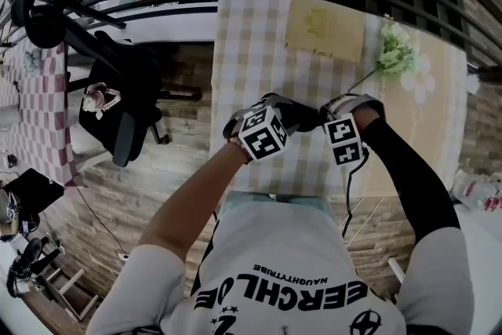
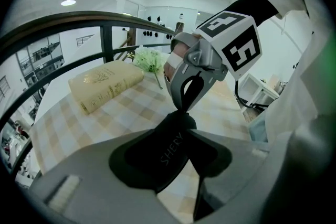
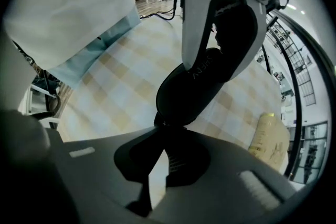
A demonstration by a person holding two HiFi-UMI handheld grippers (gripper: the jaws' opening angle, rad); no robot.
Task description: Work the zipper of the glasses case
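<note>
I see the fingers (image 2: 79, 176) of the left gripper (image 2: 175, 132) clamped on one end of the black glasses case (image 2: 167, 152), the right gripper (image 3: 160, 126) pinched tight on its other end, checked worktop (image 2: 121, 113) below both.

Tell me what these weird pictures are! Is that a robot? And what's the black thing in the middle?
No robot: a person holds a tool in each hand, with two pinching jaws. The cubes with square patterns belong to those tools. One picture comes from a camera on the person's head, looking down. The other two come from cameras riding on each tool, looking along its jaws. Below lies a checked cloth with a cream book and flowers. The black thing is a glasses case, held above the cloth. The left hand-held gripper clamps its body; the right hand-held gripper pinches its end, probably at the zipper pull, which is too small to see.
</note>
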